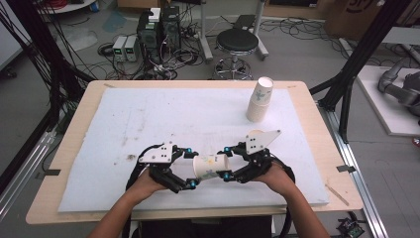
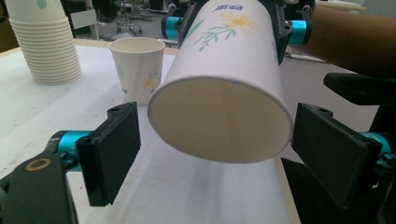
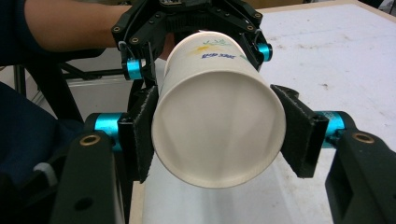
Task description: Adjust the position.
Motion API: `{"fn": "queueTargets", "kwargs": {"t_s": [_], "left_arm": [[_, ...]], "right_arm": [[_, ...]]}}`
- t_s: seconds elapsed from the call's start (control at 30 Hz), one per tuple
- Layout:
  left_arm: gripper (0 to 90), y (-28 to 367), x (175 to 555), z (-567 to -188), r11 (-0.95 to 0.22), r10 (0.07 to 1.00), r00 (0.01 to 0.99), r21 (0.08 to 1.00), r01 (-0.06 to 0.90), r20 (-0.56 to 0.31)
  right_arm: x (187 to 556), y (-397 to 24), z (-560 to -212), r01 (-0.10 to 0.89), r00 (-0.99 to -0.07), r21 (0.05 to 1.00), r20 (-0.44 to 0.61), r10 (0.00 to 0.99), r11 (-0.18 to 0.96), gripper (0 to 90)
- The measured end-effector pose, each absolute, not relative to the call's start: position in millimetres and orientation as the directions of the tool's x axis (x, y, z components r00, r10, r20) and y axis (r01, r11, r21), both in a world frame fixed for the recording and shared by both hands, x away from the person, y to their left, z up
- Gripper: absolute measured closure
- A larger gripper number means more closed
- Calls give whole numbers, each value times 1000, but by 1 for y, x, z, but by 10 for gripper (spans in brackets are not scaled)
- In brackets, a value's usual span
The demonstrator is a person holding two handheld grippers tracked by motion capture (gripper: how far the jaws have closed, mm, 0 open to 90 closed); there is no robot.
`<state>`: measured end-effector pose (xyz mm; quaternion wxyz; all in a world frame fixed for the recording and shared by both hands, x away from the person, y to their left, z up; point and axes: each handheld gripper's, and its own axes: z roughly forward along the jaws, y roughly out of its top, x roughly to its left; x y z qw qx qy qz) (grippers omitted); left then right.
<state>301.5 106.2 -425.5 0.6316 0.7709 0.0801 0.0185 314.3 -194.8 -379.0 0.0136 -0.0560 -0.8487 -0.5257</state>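
A paper cup with a flower print point(image 1: 210, 166) lies on its side in the air between both grippers, near the table's front edge. My right gripper point(image 1: 225, 162) is shut on its base end; in the right gripper view the pads point(image 3: 142, 135) press the cup point(image 3: 217, 107) from both sides. My left gripper point(image 1: 192, 167) is open around the rim end. In the left gripper view the cup's open mouth point(image 2: 219, 116) faces the camera and the two pads point(image 2: 112, 154) stand clear of it on either side.
A tall stack of paper cups point(image 1: 260, 99) stands at the back right of the white board point(image 1: 148, 114); in the left gripper view it point(image 2: 42, 42) has one upright cup point(image 2: 137, 70) beside it. Beyond the table are a stool point(image 1: 236, 44) and computer boxes point(image 1: 158, 29).
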Motion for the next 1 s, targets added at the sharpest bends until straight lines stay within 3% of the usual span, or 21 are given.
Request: {"fn": "queueTargets", "kwargs": {"t_s": [0.63, 1.0], "left_arm": [[291, 111, 302, -420, -128, 116, 992, 989, 68, -54], [333, 112, 301, -414, -158, 122, 991, 985, 74, -55]], "right_arm": [[315, -193, -382, 135, -991, 898, 119, 65, 419, 374], [315, -190, -384, 144, -990, 887, 126, 70, 439, 369]]}}
